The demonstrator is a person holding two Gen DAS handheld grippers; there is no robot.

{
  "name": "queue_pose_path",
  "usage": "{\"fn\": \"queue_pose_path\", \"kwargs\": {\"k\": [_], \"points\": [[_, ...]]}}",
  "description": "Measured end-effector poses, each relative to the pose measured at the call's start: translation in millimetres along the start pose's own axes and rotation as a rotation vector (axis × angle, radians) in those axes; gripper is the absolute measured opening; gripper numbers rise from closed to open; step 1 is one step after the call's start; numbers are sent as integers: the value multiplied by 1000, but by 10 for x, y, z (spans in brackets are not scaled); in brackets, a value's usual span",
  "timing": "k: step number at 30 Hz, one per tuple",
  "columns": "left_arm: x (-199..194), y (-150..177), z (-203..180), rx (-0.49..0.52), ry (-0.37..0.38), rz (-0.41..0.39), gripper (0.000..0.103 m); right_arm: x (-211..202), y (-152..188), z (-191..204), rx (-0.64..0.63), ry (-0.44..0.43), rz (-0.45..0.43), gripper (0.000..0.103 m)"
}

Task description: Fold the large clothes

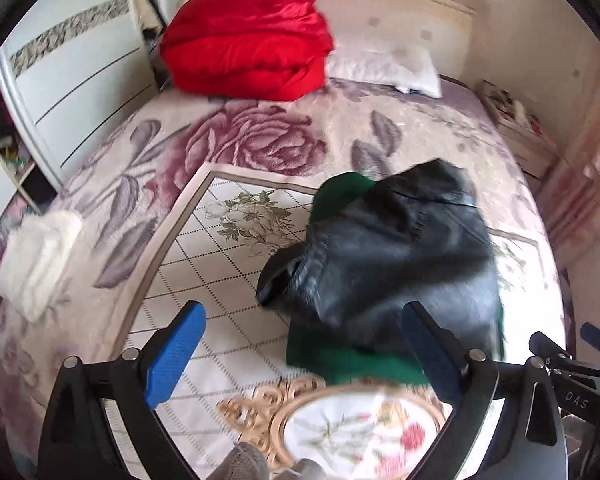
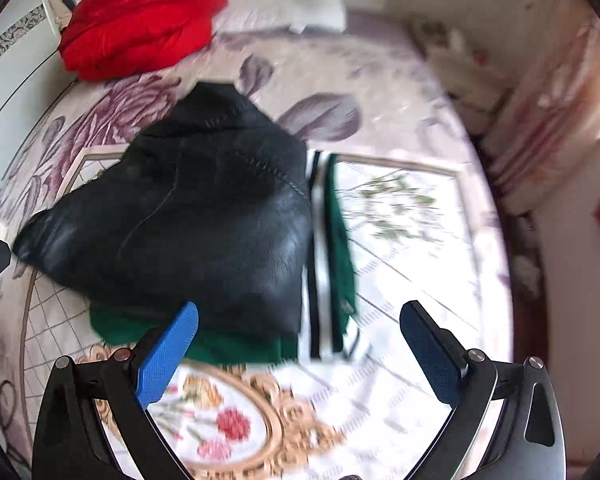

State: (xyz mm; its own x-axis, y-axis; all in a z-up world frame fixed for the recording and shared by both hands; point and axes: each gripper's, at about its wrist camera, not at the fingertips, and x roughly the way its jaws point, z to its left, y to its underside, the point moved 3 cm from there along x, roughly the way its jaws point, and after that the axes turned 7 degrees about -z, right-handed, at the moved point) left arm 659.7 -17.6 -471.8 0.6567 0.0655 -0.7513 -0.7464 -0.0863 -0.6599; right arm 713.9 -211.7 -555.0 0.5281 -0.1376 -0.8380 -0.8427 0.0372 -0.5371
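Item one: my left claw (image 1: 302, 354), blue-padded fingers (image 1: 175, 354) spread wide, nothing between them. My right claw (image 2: 298, 354) likewise released and empty.

Item two: folded black leather jacket (image 2: 188, 220), lying just beyond both claws, touching neither; in the left view it sits ahead and toward the right finger, in the right view ahead and toward the left finger.

Item three: green garment with white and black striped trim (image 2: 332, 240), beneath the jacket, showing at its near and right edges.

Item four: cream floral-print bedspread (image 1: 204, 248) under both.

Item five: bundled red quilt (image 1: 248, 40) and white pillow (image 1: 384, 66), well apart at the headboard.
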Motion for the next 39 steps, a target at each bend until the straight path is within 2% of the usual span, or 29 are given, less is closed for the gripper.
{"fn": "queue_pose_path", "kwargs": {"k": [1,4,10,13,21,26,29,34,39], "points": [[-135,-10,7,7,5,1,102,-171,16,7,5,18,-7,103],[-619,3,-2,33,49,13,102,-1019,194,43,29,34,-21,103],[-1805,25,72,92,111,-8,102,-2646,349,-6,78,99,-96,103],[-2428,25,152,109,121,-26,102,-3513,430,-11,99,132,-148,103],[-3789,4,473,131,169,-120,102,-5401,755,122,136,204,-256,103],[-4347,62,612,158,176,-129,102,-6262,957,265,153,192,-301,103],[-4565,64,632,167,162,-132,102,-6618,1015,313,147,170,-311,103],[-4841,22,697,109,162,-119,102,-7111,1028,291,122,166,-338,103],[-5080,1,654,103,156,-158,102,-7424,1006,195,118,168,-371,103]]}}
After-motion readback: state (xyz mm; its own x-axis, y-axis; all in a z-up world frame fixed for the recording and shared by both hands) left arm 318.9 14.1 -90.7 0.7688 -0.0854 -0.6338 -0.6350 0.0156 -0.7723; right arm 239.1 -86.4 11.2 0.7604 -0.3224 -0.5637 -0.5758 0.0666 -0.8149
